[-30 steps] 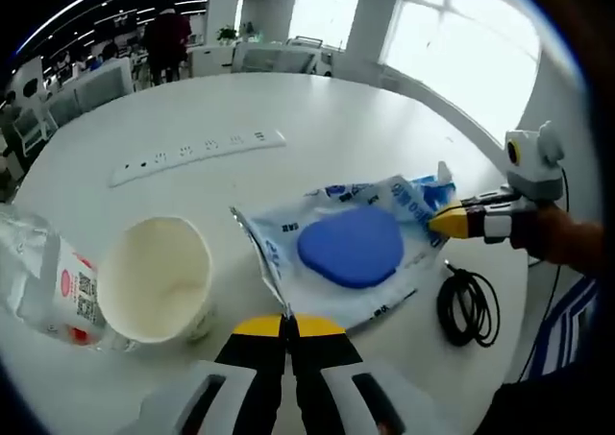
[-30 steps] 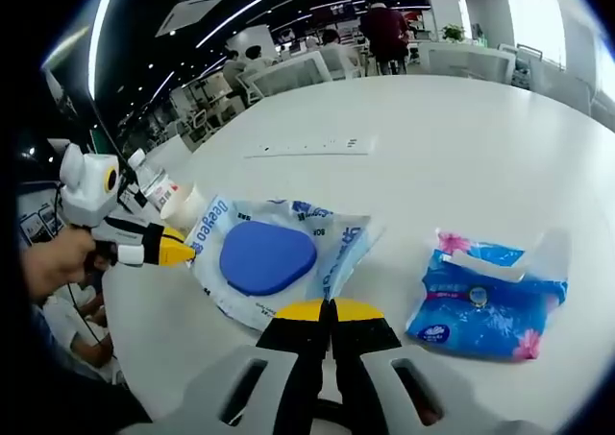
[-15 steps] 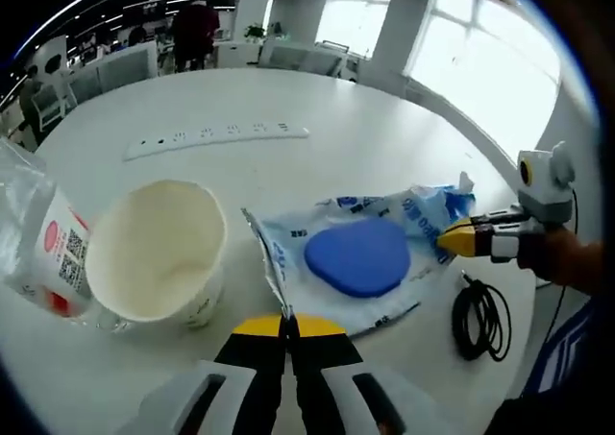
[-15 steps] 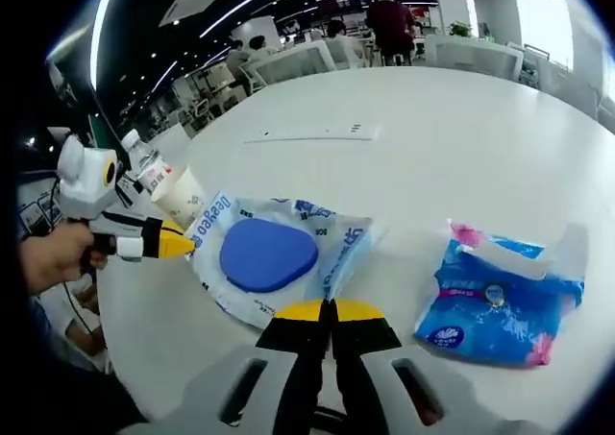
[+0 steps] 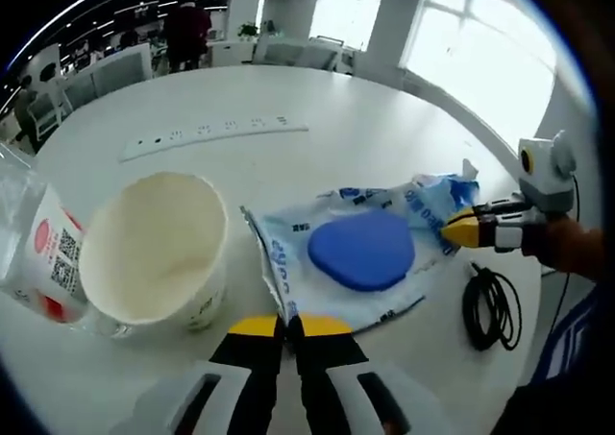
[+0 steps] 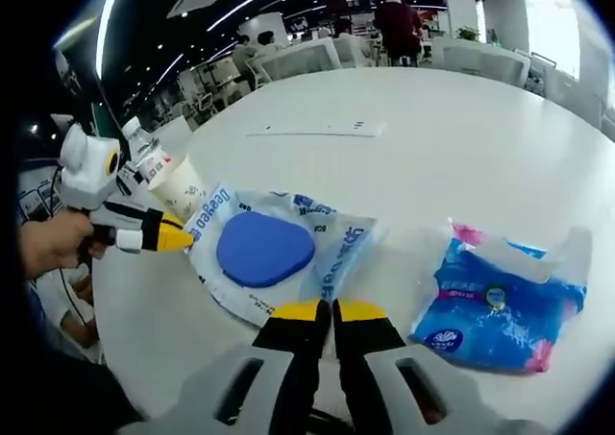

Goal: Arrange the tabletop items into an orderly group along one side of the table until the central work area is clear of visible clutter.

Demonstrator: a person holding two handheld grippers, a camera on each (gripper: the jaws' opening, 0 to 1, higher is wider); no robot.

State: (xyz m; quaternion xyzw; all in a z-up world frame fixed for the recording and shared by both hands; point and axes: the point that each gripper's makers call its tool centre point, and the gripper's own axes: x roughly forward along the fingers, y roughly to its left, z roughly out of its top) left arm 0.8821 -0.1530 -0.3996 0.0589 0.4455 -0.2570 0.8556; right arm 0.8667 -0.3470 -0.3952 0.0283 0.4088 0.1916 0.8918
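Wipes pack (image 5: 360, 253) pinched at opp. edges — both tools clenched, table (image 5: 336, 118) beyond bare.

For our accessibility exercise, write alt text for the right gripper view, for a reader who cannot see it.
On a round white table, the right gripper pinches one edge of a clear plastic bag holding a blue pad, while the left gripper grips the opposite edge. A blue tissue pack lies to the right, a paper cup and bottle behind.

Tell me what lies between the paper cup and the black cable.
In the left gripper view, the wet-wipe pack with its blue lid lies between the paper cup and the coiled black cable.
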